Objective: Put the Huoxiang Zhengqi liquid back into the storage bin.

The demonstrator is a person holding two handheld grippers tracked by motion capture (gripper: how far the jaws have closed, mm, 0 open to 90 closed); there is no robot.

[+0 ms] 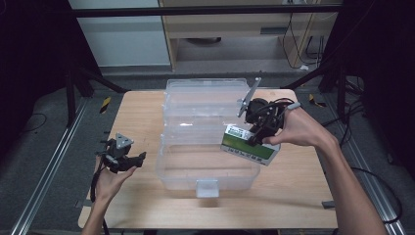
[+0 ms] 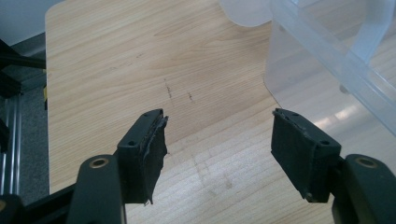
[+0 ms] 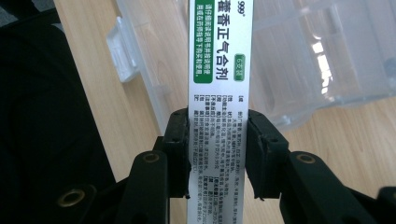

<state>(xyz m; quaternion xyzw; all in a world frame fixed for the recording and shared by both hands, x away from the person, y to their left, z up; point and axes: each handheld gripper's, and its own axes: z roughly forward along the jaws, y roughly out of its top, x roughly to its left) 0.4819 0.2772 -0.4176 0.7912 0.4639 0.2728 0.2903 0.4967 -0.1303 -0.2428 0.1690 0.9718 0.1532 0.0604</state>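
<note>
Clamped on the medicine box [image 3: 219, 74] at frame centre, right gripper [image 3: 218, 154] could snag it on the clear storage box [image 1: 208, 171] rim; left gripper [image 2: 219, 154] gapes empty.

One clear plastic storage box [image 1: 208, 166] with open lid [image 1: 205, 95] — one latch tab [image 1: 207, 187] toward near edge of surface [image 1: 142, 122]. One green-and-white medicine carton [image 1: 249, 145]. Two tongs — left tongs [image 1: 134, 160], right tongs [image 1: 254, 138]. Two hands: left hand [image 1: 110, 183], right hand [image 1: 298, 129].
</note>
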